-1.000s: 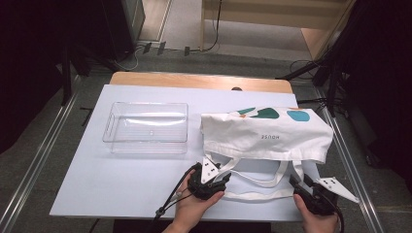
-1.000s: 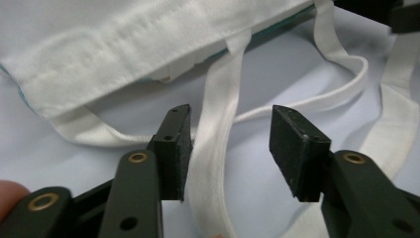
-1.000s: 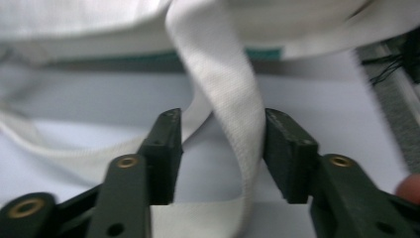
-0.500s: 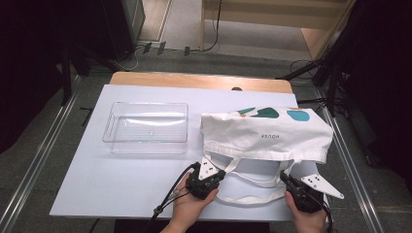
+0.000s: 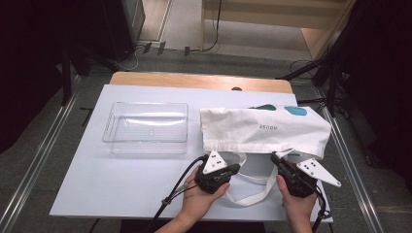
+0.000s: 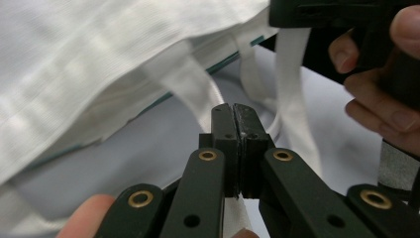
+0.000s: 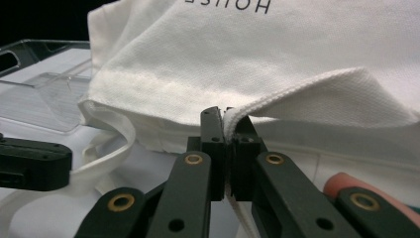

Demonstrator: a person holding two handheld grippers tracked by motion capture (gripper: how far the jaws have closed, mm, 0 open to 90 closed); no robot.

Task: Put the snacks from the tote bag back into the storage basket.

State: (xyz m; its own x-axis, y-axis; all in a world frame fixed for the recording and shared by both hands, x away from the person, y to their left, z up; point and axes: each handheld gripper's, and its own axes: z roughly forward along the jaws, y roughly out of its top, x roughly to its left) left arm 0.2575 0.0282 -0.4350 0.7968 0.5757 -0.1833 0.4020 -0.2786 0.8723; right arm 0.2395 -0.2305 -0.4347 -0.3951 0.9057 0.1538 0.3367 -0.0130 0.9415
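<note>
Landmark: white tote bag, lying flat on the right half of the worktop, long axis running left to right, open mouth and handles toward the near edge.
Clear tray: just left of the bag, apart from it, nothing visible inside.
Left claw: just below the bag's near-left corner, jaws pressed together on a white handle strap; in the left gripper view, strap running up from between the jaws toward the bag's hem.
Handle loop: hanging slack below the bag's mouth, between the two claws, sagging toward the near edge of the worktop.
Right claw: at the near hem of the bag, right of its middle; in the right gripper view, jaws clamped on a raised fold of the hem, upper cloth layer lifted off the lower one there.
Relation that matters: bag lying ahead of both claws, away from the person; claws at about the same depth, spaced along the bag's long axis.
Nearer hand: right one on the mouth itself, left one holding strap rather than hem.
Judgement: spreading or lifting probably turns on separating the two layers, so pull upward and apart across the mouth.
</note>
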